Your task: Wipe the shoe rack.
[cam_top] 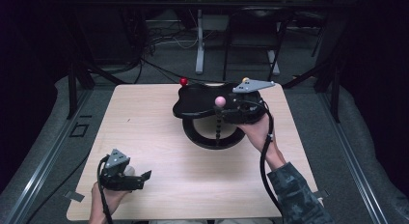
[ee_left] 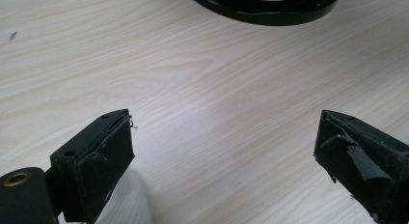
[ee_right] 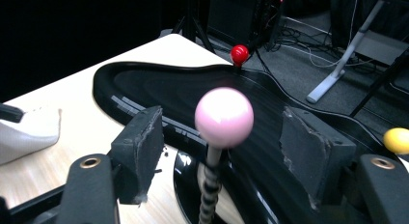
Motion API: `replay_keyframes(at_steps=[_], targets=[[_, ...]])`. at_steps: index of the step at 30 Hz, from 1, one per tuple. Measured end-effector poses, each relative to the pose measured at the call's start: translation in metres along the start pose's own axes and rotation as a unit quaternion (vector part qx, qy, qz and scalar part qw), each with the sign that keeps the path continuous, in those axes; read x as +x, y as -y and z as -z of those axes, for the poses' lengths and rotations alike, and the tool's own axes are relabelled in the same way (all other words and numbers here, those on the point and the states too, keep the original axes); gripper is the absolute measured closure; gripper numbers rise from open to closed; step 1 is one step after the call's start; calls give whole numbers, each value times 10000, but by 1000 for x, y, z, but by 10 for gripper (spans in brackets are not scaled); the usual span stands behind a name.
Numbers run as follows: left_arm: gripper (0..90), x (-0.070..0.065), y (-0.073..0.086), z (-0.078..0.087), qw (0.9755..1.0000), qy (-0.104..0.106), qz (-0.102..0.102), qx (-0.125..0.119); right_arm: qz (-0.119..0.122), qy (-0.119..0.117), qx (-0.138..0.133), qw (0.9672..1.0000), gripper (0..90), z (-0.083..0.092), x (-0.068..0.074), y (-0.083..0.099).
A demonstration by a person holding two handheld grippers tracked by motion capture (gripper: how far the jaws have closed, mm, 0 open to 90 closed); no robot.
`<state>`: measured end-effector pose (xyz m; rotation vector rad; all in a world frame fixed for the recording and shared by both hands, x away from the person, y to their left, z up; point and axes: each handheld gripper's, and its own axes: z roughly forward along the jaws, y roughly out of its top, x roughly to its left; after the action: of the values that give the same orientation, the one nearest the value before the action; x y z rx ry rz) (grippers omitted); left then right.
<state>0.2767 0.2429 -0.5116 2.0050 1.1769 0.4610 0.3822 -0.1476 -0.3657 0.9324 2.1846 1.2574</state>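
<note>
A glossy black wavy tray point(cam_top: 202, 102) stands raised over a black ring base point(cam_top: 212, 137) at the back middle of the table. Around it rise a red ball point(cam_top: 184, 81), a yellow ball point(cam_top: 245, 80) and a pink ball point(cam_top: 220, 101) on a ribbed stem. My right gripper point(cam_top: 227, 112) is at the tray's front right. In the right gripper view its pads stand apart on either side of the pink ball point(ee_right: 224, 118) and its stem, without touching either. My left gripper point(cam_top: 143, 176) is open low over bare wood at the front left, jaws point(ee_left: 224, 122) wide apart with nothing between them.
A small white thing point(cam_top: 129, 171) lies right by the left gripper; little of it shows. The wooden table point(cam_top: 159, 137) has bare surface between the two grippers. Dark floor, cables and stands lie beyond its far edge.
</note>
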Motion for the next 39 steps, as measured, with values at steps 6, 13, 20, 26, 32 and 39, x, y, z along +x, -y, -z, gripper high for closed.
replay_keyframes(at_steps=[6, 13, 20, 26, 32, 39], targets=[[43, 21, 13, 10, 9990, -325, 197, 241, -66, -45, 93, 9999, 431, -16, -2, -3], [49, 45, 30, 10, 9938, -735, 535, 641, -43, -94, 179, 9998, 592, -21, -3, 0], [157, 59, 42, -8, 9861, -887, 665, 1241, -63, -101, 95, 9999, 596, -22, -3, 2], [303, 66, 45, -21, 9835, -766, 755, 1451, -43, -94, 101, 9999, 597, -22, -3, 2], [463, 66, 42, -24, 9851, -727, 739, 1374, -25, -85, 112, 9999, 598, -22, -3, 2], [732, 61, 38, -27, 9867, -635, 665, 1338, -22, -76, 115, 9999, 598, -22, -3, 3]])
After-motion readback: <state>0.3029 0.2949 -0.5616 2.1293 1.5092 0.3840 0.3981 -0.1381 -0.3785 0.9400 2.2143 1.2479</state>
